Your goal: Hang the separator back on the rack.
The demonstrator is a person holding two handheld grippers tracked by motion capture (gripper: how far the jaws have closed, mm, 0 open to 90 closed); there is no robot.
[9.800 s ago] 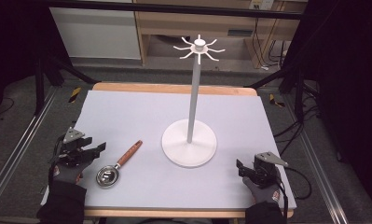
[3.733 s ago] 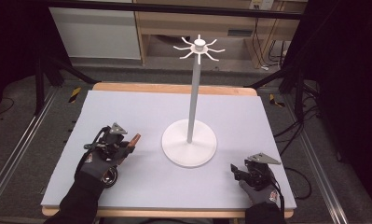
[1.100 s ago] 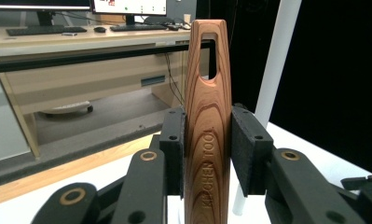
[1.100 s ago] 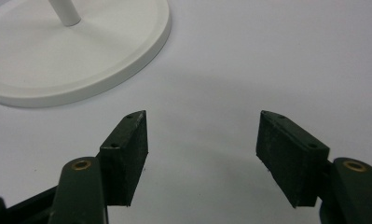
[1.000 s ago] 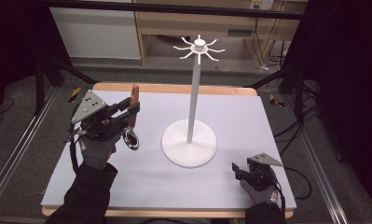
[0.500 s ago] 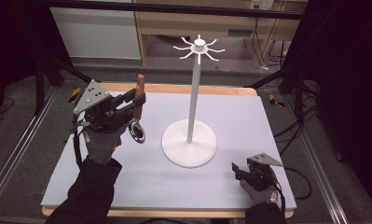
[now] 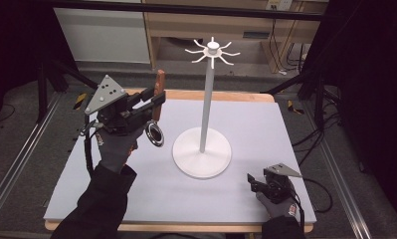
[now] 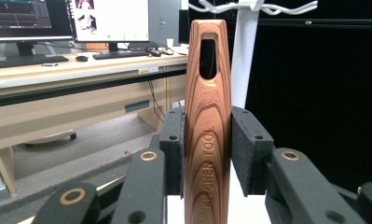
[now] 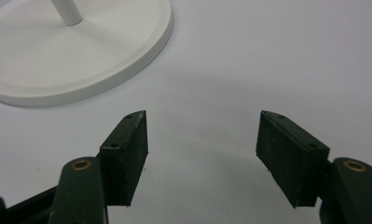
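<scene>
Pale lavender sheeting covers the table (image 7: 285, 129), with a strip of bare wood showing along its far and near edges. Beyond it we see a grey floor, dark stand legs and a light wooden bench; in the left gripper view a long desk (image 8: 81, 70) with monitors and a keyboard stands farther off.

We see wide bare surface on the far right and along the near left of the table. Near its middle stands a white hook stand (image 7: 202, 149), a round base carrying a thin upright pole topped by a ring of curved hooks.

We hold the left gripper (image 7: 153, 102) raised over the far left part of the table, its jaws closed on the wooden handle of a kitchen tool (image 8: 208, 121). That handle stands upright, its slotted hanging hole at the top, and the round metal head (image 7: 154, 134) hangs below the jaws, clear of the surface and left of the stand's pole.

Our right gripper (image 9: 202, 156) rests low at the near right corner, jaws spread apart with nothing between them, pointing toward the stand's base (image 9: 76, 51), which lies near but apart.
</scene>
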